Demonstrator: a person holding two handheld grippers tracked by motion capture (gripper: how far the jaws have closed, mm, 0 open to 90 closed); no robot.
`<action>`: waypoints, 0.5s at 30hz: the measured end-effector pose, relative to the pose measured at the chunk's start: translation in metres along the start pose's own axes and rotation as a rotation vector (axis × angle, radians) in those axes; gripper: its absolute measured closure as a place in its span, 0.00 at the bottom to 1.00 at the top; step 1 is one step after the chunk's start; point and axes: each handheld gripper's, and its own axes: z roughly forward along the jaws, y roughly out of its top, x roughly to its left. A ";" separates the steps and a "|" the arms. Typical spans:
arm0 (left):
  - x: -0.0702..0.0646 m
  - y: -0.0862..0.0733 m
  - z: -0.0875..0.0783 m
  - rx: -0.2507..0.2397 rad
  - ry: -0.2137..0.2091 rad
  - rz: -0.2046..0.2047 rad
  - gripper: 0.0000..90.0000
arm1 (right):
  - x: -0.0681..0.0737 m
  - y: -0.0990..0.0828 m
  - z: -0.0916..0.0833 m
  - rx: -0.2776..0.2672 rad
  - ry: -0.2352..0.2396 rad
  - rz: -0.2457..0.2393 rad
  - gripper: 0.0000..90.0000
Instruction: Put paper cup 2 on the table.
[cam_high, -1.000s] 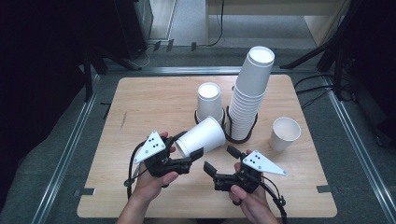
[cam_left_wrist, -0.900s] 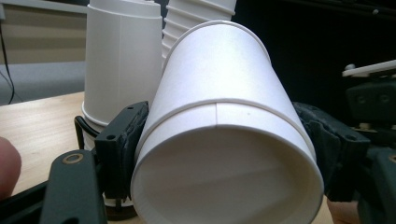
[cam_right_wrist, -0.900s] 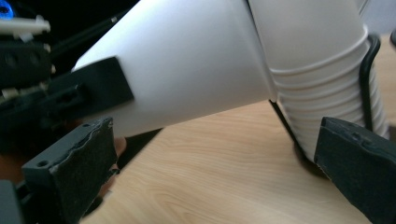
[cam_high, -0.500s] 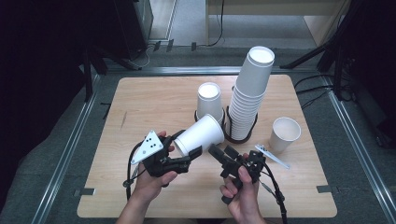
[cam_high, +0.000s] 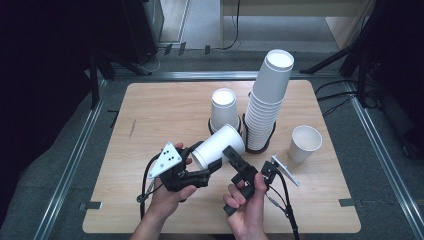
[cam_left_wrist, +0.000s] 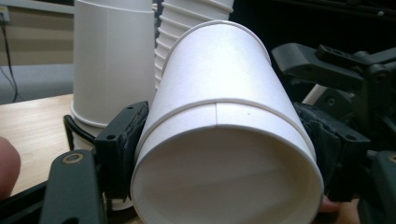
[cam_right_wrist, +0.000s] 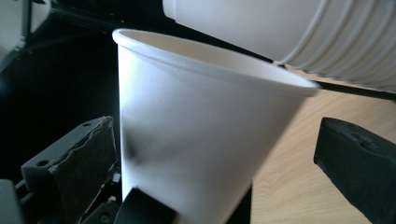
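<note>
1. We hold a white paper cup lying on its side in the left tongs, above the near middle of the pale wooden desk. In the left gripper view the two black pads press on the cup just behind its rim, one on each flank, so these tongs are pinching the cup.
2. What has changed: the right tongs, which a second ago lay low and apart from the cup, now stand up against its base end.
3. In the right gripper view the cup sits between the two jaws, with a clear gap on the right side; these tongs are spread, not yet gripping.
4. We judge this to be a handover, or the pulling apart of nested cups: a seam rings the held cup, so it may be two.
5. The cup itself has kept its place and tilt.
6. The tall stack of white paper cups, the short stack of white paper cups and the single upright white paper cup stand as before.
</note>
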 end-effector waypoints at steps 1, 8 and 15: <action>-0.001 0.000 0.000 -0.001 -0.001 -0.001 0.26 | 0.000 -0.001 0.002 0.001 0.009 0.002 0.00; -0.002 -0.001 0.001 0.007 -0.007 -0.002 0.26 | -0.006 -0.006 0.013 -0.031 0.058 -0.005 0.00; -0.005 -0.003 0.005 0.026 -0.024 0.004 0.26 | -0.011 -0.002 0.017 -0.049 0.095 0.040 0.00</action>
